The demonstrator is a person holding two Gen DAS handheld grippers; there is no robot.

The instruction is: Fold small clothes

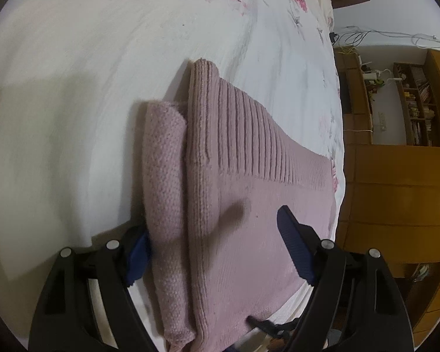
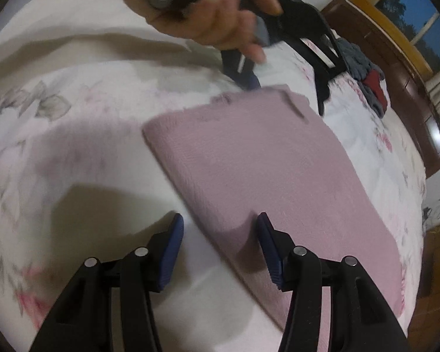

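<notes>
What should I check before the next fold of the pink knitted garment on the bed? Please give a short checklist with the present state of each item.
1. Left gripper open around the pink knitted garment, ready to close: ok.
2. Right gripper open at the garment's near edge: ok.
3. Garment lies flat on the floral bed cover: ok in the right wrist view.
4. Folded strip along the garment's side lies even: cannot tell, it looks bunched.
5. Grey and red clothes clear of the fold: ok.
6. Image sharpness: not ok, blurred.
</notes>
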